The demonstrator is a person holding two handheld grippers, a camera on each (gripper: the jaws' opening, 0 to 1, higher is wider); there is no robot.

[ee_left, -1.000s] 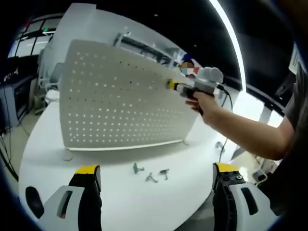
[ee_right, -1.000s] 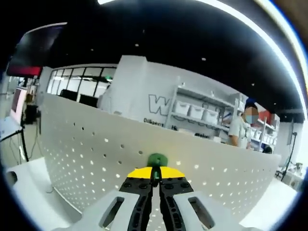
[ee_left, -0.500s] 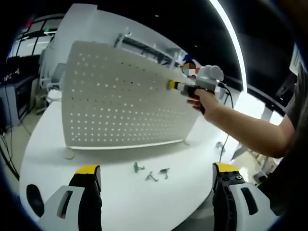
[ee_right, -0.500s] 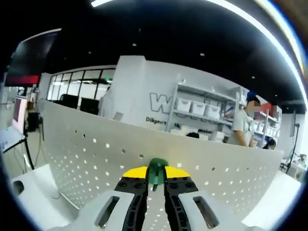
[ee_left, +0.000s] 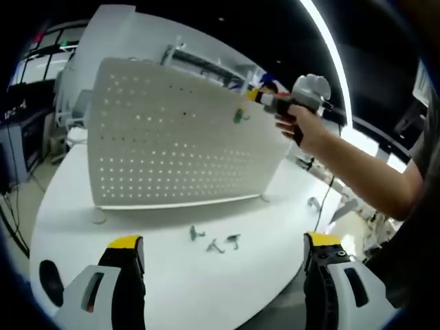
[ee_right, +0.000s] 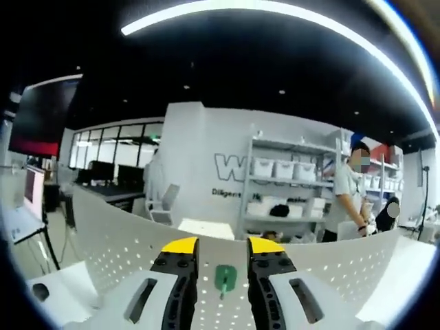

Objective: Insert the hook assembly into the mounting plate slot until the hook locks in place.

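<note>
Between the parted yellow-tipped jaws of the right gripper [ee_right: 214,249], the green hook [ee_right: 225,278] sits free on the face of the mounting plate [ee_right: 110,247]; neither jaw touches it. From the left gripper view, the same hook [ee_left: 238,115] hangs near the upper right corner of the plate [ee_left: 158,137], with the right gripper [ee_left: 265,97] held just beside it and a little above, in the person's hand [ee_left: 306,127]. The left gripper [ee_left: 223,251] stands wide with nothing between its jaws, low over the white table [ee_left: 165,289].

Handling judgement: the hook is small and looks like moulded plastic, so likely light, stiff and somewhat slick. A firm pinch across its rounded head appears the best hold, leaving the stem free to seat in the hole. The plate is a thin perforated sheet standing upright on small feet; it probably flexes or slides under a hard push, so bracing it may be wise.

Appearance: the hook shows a rounded green head with a short stem below. The plate is white, with regular rows of small holes. 3 spare metal hooks [ee_left: 214,242] lie on the table in front of the plate, apart from both grippers.

Whether the hook has locked cannot be confirmed; it appears seated and hanging on its own.
</note>
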